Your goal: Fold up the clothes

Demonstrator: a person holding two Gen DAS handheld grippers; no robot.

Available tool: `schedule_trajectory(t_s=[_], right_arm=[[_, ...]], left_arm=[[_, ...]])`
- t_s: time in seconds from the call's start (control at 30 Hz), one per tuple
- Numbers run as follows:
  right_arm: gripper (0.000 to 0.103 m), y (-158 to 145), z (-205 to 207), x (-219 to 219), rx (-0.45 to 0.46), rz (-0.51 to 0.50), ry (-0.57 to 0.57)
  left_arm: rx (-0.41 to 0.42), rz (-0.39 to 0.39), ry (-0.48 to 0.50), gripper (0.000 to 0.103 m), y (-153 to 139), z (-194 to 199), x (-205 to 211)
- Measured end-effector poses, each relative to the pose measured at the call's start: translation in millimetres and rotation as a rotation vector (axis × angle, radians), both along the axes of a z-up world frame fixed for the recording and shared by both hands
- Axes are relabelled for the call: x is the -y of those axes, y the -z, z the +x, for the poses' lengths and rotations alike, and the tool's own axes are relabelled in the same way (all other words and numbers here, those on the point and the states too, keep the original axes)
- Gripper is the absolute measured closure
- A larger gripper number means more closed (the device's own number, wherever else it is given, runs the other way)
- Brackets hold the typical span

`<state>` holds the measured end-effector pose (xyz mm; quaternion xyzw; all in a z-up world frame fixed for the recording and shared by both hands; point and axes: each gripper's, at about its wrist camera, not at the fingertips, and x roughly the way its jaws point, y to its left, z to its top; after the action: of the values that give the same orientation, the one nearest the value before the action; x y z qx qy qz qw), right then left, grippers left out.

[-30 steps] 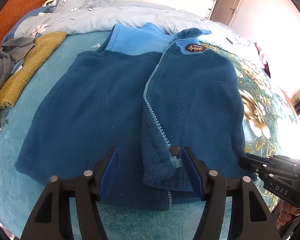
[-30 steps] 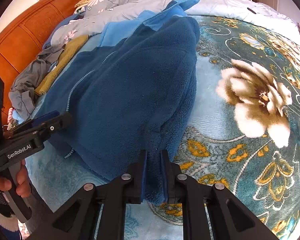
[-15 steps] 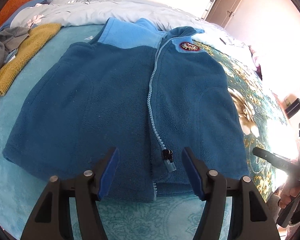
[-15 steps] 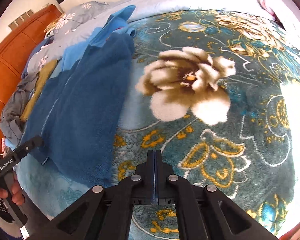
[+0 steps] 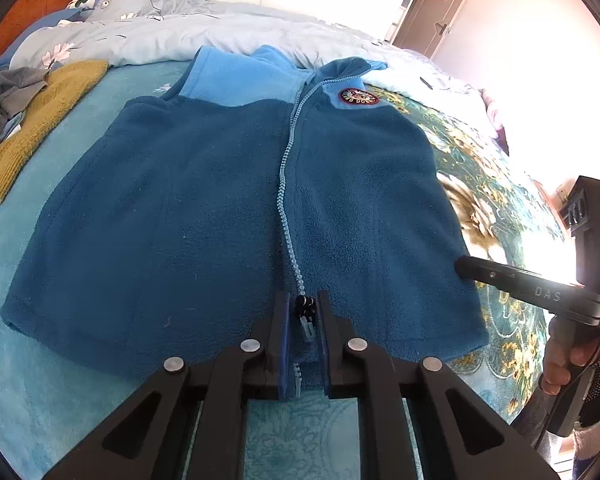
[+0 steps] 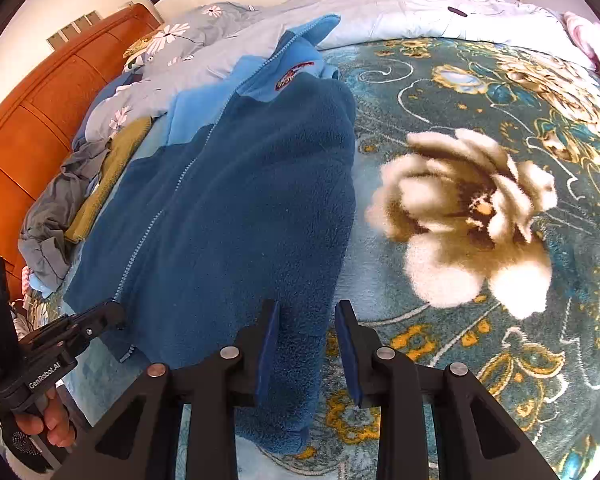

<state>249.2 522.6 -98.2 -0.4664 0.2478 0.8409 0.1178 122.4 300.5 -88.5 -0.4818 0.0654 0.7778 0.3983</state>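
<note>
So far nothing is folded: the vest lies flat ahead, left gripper pinching its hem at the zipper, right gripper spread around its corner.

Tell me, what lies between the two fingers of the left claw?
In the left wrist view, the left claw stands narrowly closed around the zipper pull and the hem fabric of the blue fleece vest.
</note>
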Motion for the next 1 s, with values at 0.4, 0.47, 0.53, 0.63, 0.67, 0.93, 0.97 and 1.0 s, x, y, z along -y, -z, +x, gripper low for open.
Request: schedule_trajectory(t_s=[0.4,0.47,0.53,0.63,0.67,0.93,0.97,1.0], right_arm=[[0.087,1,4,-4,0.025,0.016,-0.026],[0.087,7,2,-4,0.044,0.015,-0.027],[0.087,8,0,-3,0.053,0.021,-0.036],[0.082,2,-2,-4,0.050,0.041,-0.044],[0.077,-1,-2,-6,0.046,0.051,-0.044],[0.067,-31,-19,-38,-0.018,0.132,-0.009],[0.066,-36,-26,-46,-0.029,0.142,0.001],[0.066,-40,-35,-54,-0.043,0.147,0.004]], left_arm=[[0.052,-0.018,-0.010,0.095,19,4,15],[0.078,-0.009,-0.025,0.094,24,1,18],[0.081,-0.005,-0.018,0.092,23,0,18],[0.068,-0.007,0.014,0.091,14,3,17],[0.064,-0.007,0.026,0.087,11,4,17],[-0.090,-0.001,0.111,0.051,-31,-15,-4],[-0.119,-0.005,0.123,0.050,-38,-24,-14],[-0.148,-0.007,0.137,0.050,-45,-33,-26]])
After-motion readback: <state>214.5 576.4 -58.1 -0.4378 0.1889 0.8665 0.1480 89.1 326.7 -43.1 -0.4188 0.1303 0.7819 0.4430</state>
